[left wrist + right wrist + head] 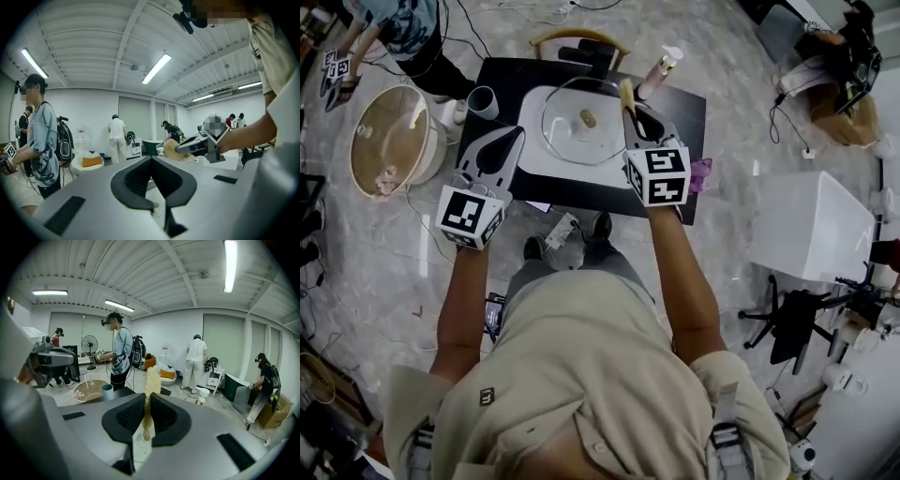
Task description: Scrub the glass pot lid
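Note:
The glass pot lid [567, 131] lies flat in a white tray [534, 155] on a black table [502, 75], its knob [588, 119] pointing up. My right gripper [629, 105] hovers over the lid's right edge, shut on a yellowish scrubbing sponge [625, 90]. In the right gripper view the sponge [151, 378] stands upright between the jaws of that gripper [146, 405]. My left gripper [514, 132] is held above the tray's left edge, shut with nothing in it. The left gripper view shows its own gripper [151, 165] closed, and the right gripper [202, 143] with the sponge [170, 150] beyond.
A grey-blue cup [483, 101] stands at the table's left rim, a pump bottle [662, 69] at the back right, a pink cloth [701, 173] at the right edge. A wooden chair back [579, 37], a round beige tub [389, 141] and a white box [811, 225] surround the table. Several people stand nearby.

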Demonstrator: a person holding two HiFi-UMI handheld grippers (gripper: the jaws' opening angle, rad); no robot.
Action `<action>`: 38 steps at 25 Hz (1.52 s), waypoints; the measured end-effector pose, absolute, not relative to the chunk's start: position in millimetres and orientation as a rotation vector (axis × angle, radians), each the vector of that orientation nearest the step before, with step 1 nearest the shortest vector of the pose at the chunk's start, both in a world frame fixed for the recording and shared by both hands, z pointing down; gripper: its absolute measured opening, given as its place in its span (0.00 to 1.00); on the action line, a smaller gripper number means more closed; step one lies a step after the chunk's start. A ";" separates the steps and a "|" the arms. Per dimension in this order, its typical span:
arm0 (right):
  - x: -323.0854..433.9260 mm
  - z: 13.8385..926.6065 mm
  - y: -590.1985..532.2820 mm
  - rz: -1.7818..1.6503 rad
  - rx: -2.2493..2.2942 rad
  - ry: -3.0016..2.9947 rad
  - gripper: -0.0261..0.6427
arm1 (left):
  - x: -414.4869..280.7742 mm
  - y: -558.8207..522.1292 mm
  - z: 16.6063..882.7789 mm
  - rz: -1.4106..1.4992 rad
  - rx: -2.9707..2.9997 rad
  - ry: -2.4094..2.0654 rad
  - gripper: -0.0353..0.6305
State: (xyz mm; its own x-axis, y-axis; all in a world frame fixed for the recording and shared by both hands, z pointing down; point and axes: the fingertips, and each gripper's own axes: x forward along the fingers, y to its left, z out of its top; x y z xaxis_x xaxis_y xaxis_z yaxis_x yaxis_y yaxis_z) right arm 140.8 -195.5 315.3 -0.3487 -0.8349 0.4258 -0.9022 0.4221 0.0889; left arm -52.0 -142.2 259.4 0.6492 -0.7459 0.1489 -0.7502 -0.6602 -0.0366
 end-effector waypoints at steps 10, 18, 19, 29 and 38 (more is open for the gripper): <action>130.5 422.4 -277.2 0.253 1.383 -2.207 0.10 | -64.0 -181.7 335.3 0.355 2.683 -1.383 0.07; 123.7 487.9 -313.9 0.252 1.373 -2.156 0.10 | -65.1 -207.5 381.4 0.372 2.631 -1.401 0.07; 122.6 495.4 -316.2 0.251 1.371 -2.149 0.10 | -65.2 -210.4 384.8 0.368 2.623 -1.404 0.07; 110.2 558.9 -337.9 0.243 1.377 -2.083 0.10 | -81.6 -226.1 407.5 0.357 2.575 -1.448 0.07; 61.3 606.7 -351.1 0.255 1.291 -2.089 0.10 | -102.6 -223.7 429.8 0.373 2.513 -1.461 0.07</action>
State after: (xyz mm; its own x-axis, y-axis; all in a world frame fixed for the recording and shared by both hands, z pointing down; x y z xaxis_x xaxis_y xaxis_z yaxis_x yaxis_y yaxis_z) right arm 61.3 -351.1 606.7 -0.2952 -0.7240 0.6234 -0.8528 0.4939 0.1697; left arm -102.6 -223.7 429.8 0.4764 -0.8187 0.3205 -0.8721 -0.4863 0.0541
